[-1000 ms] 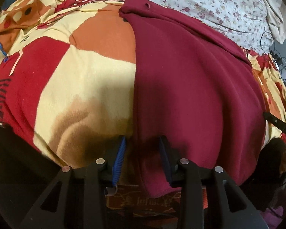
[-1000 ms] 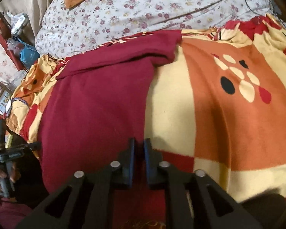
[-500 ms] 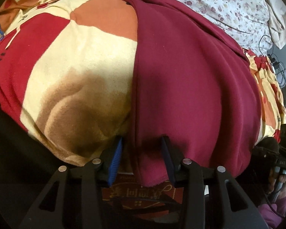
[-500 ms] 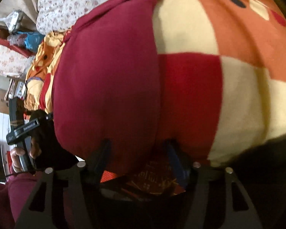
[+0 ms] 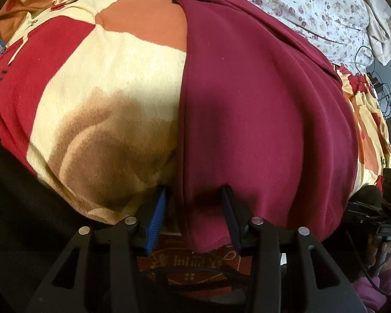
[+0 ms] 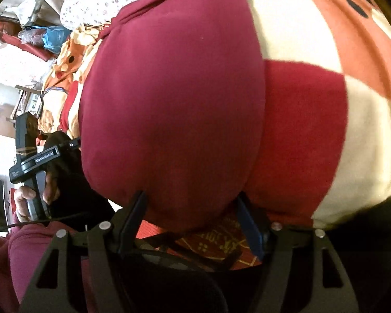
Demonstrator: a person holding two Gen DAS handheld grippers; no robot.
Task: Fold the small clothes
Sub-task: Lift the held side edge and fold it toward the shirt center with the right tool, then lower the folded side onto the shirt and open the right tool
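Observation:
A maroon garment (image 5: 260, 109) lies spread on a patterned red, cream and orange blanket (image 5: 112, 83), its near hem hanging over the bed's front edge. My left gripper (image 5: 194, 203) is open, its jaws on either side of the garment's near left corner. In the right wrist view the same garment (image 6: 174, 99) fills the middle. My right gripper (image 6: 193, 206) is open wide around the garment's near right corner. The left gripper (image 6: 34, 161), held in a hand, also shows at the left of the right wrist view.
A floral sheet (image 5: 312, 7) covers the bed behind the blanket. Cables (image 5: 378, 83) lie at the far right. A red patterned mat (image 5: 193, 260) lies on the floor below the bed edge. Bags and clutter (image 6: 36, 34) sit at the far left.
My right gripper has opened from shut and dropped to the garment's near edge. My left gripper stayed open and moved slightly closer to the hem.

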